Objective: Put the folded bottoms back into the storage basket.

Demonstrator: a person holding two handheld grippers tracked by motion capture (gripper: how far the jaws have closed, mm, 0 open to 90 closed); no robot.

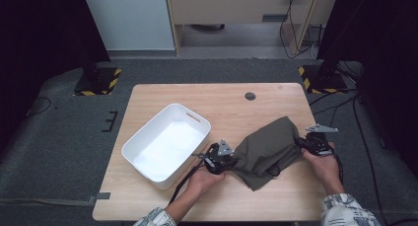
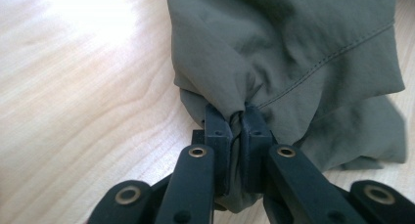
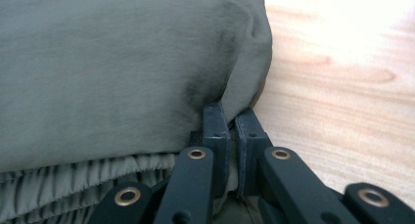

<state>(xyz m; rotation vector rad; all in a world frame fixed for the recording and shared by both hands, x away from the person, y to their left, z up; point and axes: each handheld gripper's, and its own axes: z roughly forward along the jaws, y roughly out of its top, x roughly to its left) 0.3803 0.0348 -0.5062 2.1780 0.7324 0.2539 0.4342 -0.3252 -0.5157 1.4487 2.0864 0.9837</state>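
Olive-green folded fabric garment [image 1: 268, 147] lies on the light wooden table [image 1: 162, 95], pinched by left gripper [image 1: 227, 161] and right gripper [image 1: 301, 143]. A white rectangular plastic bin [image 1: 165, 147] sits at nine o'clock of it in the high view. The right gripper view shows a gathered elastic waistband [image 3: 73, 182].

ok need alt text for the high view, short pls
A person at a wooden table grips a folded olive-green garment from both sides, with the left gripper and the right gripper each shut on an edge of the cloth. An empty white plastic bin sits on the table to the left of the garment.
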